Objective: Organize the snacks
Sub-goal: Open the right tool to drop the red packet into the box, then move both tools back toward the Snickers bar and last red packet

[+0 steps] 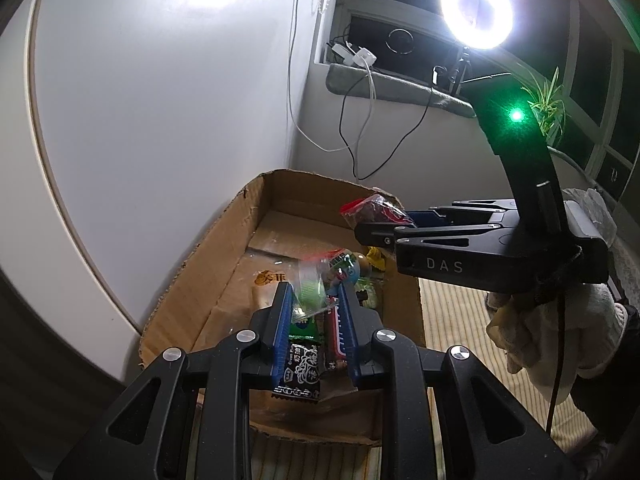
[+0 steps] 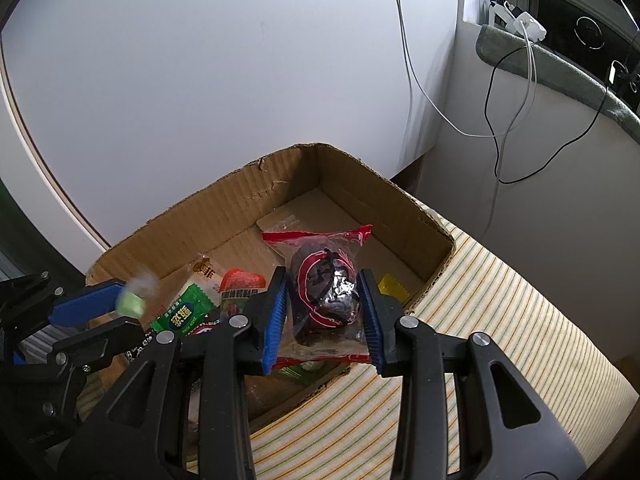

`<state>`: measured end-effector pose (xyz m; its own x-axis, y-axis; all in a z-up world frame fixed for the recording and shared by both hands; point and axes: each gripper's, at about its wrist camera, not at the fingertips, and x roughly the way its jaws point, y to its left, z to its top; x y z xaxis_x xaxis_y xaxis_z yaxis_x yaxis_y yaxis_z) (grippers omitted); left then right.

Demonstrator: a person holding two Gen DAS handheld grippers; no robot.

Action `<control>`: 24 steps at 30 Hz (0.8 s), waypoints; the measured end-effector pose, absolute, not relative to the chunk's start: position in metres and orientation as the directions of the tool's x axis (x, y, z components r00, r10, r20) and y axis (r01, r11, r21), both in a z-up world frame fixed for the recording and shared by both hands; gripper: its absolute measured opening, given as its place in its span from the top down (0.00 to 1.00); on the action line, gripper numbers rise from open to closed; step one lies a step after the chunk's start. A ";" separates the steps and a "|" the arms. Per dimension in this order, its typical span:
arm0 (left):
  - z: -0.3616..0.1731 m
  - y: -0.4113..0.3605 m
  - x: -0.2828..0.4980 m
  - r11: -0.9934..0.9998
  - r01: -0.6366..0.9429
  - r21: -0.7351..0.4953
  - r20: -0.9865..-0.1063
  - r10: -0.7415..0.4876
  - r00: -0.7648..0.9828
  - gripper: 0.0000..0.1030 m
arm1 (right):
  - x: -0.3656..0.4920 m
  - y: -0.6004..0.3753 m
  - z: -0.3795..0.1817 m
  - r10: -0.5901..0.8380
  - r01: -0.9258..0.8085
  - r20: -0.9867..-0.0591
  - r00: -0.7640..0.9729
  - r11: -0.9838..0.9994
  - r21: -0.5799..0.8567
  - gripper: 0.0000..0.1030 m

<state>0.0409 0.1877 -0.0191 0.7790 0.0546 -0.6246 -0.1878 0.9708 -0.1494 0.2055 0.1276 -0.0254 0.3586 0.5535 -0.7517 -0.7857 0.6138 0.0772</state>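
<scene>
White wall is filling the background of the left wrist view, with a ring lamp (image 1: 476,10) glaring on the window sill and cables (image 1: 360,120) hanging down below it. A cardboard box (image 1: 224,248) is sitting open on a striped cloth (image 1: 452,312), against the wall. The left gripper (image 1: 314,308) is hovering over the box, its blue fingers (image 1: 282,320) standing close together and pinching a small clear packet with a green sweet (image 1: 310,286). Under it, in the box, a black wrapped bar (image 1: 300,372) and other small snacks (image 1: 352,270) are lying in a loose heap. Further right, the right gripper (image 1: 374,222) is reaching in over the box with a red packet (image 1: 372,208) at its tip, a gloved hand (image 1: 536,328) carrying it.

Striped cloth (image 2: 500,320) is covering the surface in the right wrist view, and the box (image 2: 360,196) is resting on it beside the wall. The right gripper (image 2: 324,312) is holding the red packet (image 2: 320,280), which has a dark lump inside, its fingers (image 2: 274,320) pressing on both sides of it above the box floor. At the left, the left gripper (image 2: 116,312) is holding the green sweet (image 2: 134,304), blurred, over the box's near corner. A green wrapper (image 2: 182,314), an orange-topped packet (image 2: 240,286) and a yellow packet (image 2: 394,288) are lying on the box floor.
</scene>
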 end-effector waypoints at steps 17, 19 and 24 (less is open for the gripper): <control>-0.017 0.190 0.037 0.966 -0.220 -0.133 -0.625 0.090 0.775 0.37 | 0.199 0.123 -0.013 0.545 -0.769 -0.720 0.430 0.638 0.024 0.12; -0.016 0.189 0.036 0.966 -0.228 -0.125 -0.625 0.102 0.774 0.31 | 0.200 0.121 -0.011 0.544 -0.765 -0.717 0.435 0.643 0.024 0.12; -0.014 0.186 0.035 0.966 -0.230 -0.118 -0.620 0.109 0.777 0.29 | 0.199 0.115 -0.008 0.536 -0.759 -0.718 0.445 0.651 0.016 0.11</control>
<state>0.0354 0.1858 -0.0137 0.7767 0.1090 -0.6204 -0.2298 0.9661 -0.1179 0.1988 0.1148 -0.0080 0.4446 0.5358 -0.7178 -0.7590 0.6509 0.0157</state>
